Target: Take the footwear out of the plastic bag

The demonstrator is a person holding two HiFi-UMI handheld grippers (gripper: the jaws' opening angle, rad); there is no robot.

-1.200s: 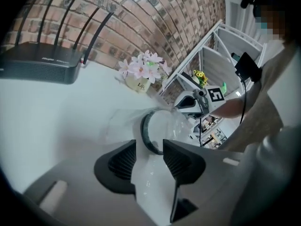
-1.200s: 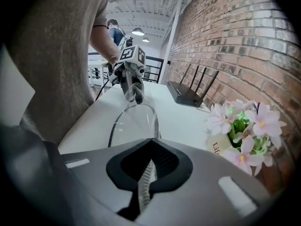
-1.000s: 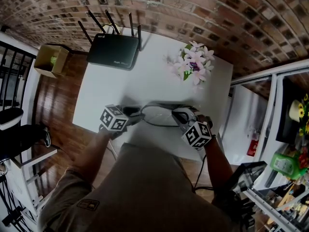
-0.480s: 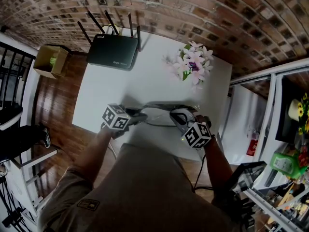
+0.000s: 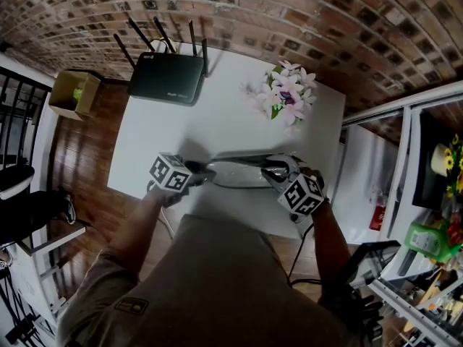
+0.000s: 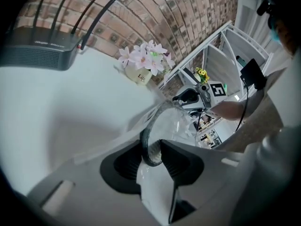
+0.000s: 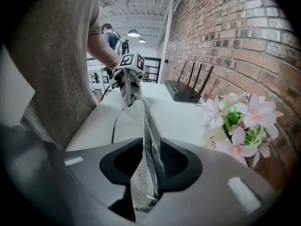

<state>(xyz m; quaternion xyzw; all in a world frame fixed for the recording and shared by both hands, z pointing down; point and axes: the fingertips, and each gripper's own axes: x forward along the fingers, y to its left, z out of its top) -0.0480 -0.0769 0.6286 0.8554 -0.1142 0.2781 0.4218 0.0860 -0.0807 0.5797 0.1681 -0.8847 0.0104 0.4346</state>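
**A:** Brick wall (image 5: 289, 6), white desk (image 5: 217, 121). Head view: plastic bag (image 5: 239, 173) at near edge, slung between left claw (image 5: 205, 172) and right claw (image 5: 273, 173).

**B:** Left gripper view: claw, just closing, pinches the bag end. Footwear (image 6: 149, 147) shows only as a dark loop, probably. Light, floppy, slippery.

**A:** Right gripper view: claw just opened, film slack between its pads. Retake at the mouth edge.

This looks like a big work room or office in an old building. A red brick wall (image 5: 289, 6) stands behind a white bench (image 5: 217, 121) with a black router (image 5: 168, 77) and pink flowers (image 5: 288, 95). The floor (image 5: 83, 150) is dark wood. Crowded shelves (image 5: 427, 295) stand at the side. Lamps (image 7: 133, 33) hang from a high ceiling.
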